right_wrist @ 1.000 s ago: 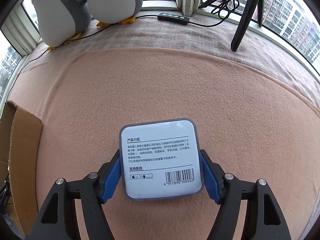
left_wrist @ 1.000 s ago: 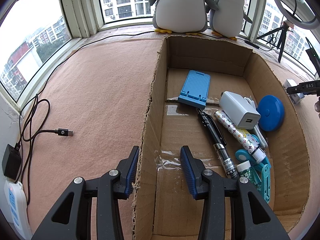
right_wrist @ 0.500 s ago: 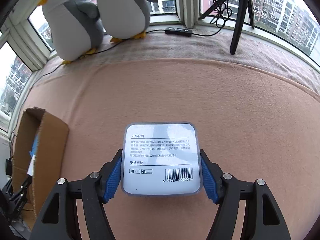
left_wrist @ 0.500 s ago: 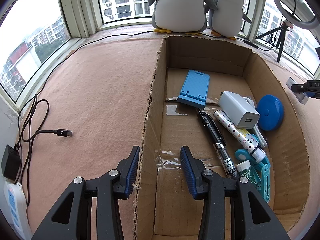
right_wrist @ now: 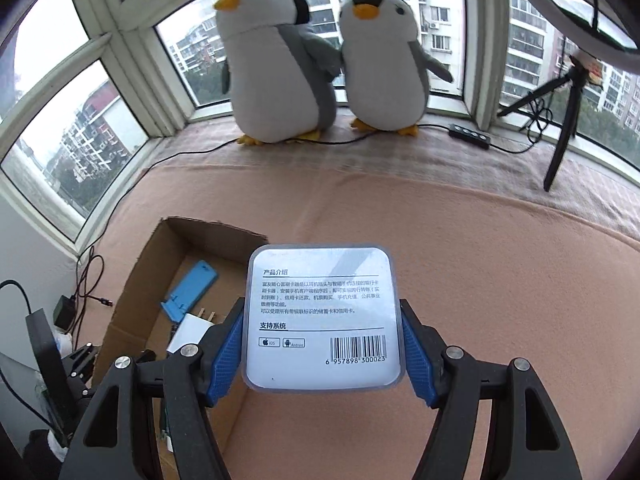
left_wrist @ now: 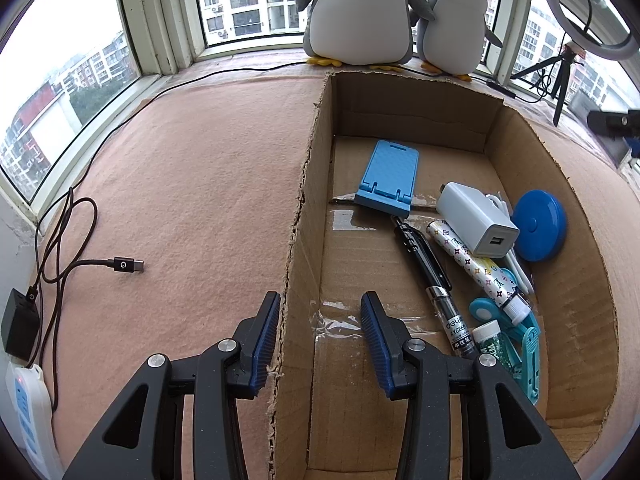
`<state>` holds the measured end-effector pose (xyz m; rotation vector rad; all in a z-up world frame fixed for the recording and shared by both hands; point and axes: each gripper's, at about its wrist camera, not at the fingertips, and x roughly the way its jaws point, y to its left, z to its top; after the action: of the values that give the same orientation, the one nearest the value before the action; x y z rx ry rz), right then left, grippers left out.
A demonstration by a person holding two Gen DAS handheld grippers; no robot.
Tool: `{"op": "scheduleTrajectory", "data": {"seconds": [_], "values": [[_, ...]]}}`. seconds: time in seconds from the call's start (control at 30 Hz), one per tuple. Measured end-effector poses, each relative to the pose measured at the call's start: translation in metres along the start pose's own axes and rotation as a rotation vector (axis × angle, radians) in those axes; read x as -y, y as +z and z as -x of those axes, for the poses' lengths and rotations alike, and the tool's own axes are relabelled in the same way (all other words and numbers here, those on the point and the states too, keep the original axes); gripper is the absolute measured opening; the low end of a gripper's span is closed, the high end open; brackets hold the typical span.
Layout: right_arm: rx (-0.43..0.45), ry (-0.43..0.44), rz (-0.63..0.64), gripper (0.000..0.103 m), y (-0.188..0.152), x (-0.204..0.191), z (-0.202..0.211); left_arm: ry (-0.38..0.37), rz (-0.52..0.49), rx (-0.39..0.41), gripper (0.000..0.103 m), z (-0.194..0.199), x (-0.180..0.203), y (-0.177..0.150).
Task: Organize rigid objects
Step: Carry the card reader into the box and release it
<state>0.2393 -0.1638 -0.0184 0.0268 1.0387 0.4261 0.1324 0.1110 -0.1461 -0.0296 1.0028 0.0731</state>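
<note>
My right gripper (right_wrist: 322, 340) is shut on a white square package (right_wrist: 323, 316) with a barcode and holds it in the air, just right of the cardboard box (right_wrist: 136, 280). In the left wrist view my left gripper (left_wrist: 320, 316) is open and straddles the left wall of the cardboard box (left_wrist: 308, 216). Inside lie a blue phone stand (left_wrist: 390, 176), a white charger (left_wrist: 476, 220), a blue round disc (left_wrist: 538, 224), a black pen (left_wrist: 424, 256), a patterned tube (left_wrist: 476, 268) and teal clips (left_wrist: 520, 344).
Two plush penguins (right_wrist: 280, 60) stand on the window ledge behind the box. A black USB cable (left_wrist: 120, 266) and power strip (left_wrist: 28, 412) lie left on the pink blanket (left_wrist: 200, 168). A tripod (right_wrist: 560, 120) stands at the right by the window.
My right gripper has lifted the package off the blanket and swung left toward the box, which now shows in its view. My left gripper has stayed in place.
</note>
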Motion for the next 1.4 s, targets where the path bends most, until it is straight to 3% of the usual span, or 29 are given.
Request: {"op": "scheduleTrajectory", "data": {"seconds": [0.3,0.53,0.9,1.4], "values": [[-0.008,0.041,0.116,0.066,0.009,-0.067,-0.022,-0.001,0.000,0.000,0.045,0.000,0.000,0.000],[-0.055,0.042,0.146,0.066,0.011,-0.093,-0.055,0.000,-0.001,0.001,0.045,0.000,0.000,0.000],[-0.104,0.002,0.161,0.066,0.011,-0.104,-0.084,-0.002,0.000,0.001,0.045,0.000,0.000,-0.001],[-0.110,-0.014,0.130,0.067,0.013,-0.096,-0.088,-0.001,0.003,0.006,0.045,0.001,0.000,-0.001]]}}
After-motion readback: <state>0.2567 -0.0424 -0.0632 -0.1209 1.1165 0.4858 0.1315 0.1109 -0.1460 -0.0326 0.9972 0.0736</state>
